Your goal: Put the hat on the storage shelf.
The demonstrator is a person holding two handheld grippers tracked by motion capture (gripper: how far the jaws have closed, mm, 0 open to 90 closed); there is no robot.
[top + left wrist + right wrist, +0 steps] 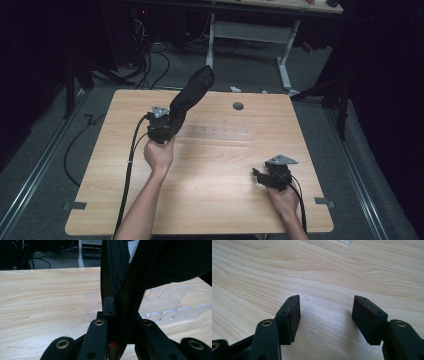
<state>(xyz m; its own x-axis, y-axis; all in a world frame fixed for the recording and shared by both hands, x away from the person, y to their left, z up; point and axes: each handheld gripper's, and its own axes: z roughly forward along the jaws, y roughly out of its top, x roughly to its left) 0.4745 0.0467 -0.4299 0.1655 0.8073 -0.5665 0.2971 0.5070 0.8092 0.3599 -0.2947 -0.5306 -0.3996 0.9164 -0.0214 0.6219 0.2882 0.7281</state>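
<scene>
A black sock [192,92] stands up from my left gripper [165,127], which is shut on its lower end above the left middle of the wooden table [215,170]. In the left gripper view the sock [140,270] is pinched between the jaws of the left gripper [122,307] and rises out of the top of the picture. My right gripper [260,177] hovers low over the table's front right. Its jaws stand wide apart with nothing between them, as the right gripper [325,312] shows over bare wood.
A patch of clear tape strips [215,132] lies mid-table, just right of the sock. A grey round cap [238,106] sits near the far edge. Beyond the table stand a white-legged desk [250,30] and floor cables [150,65].
</scene>
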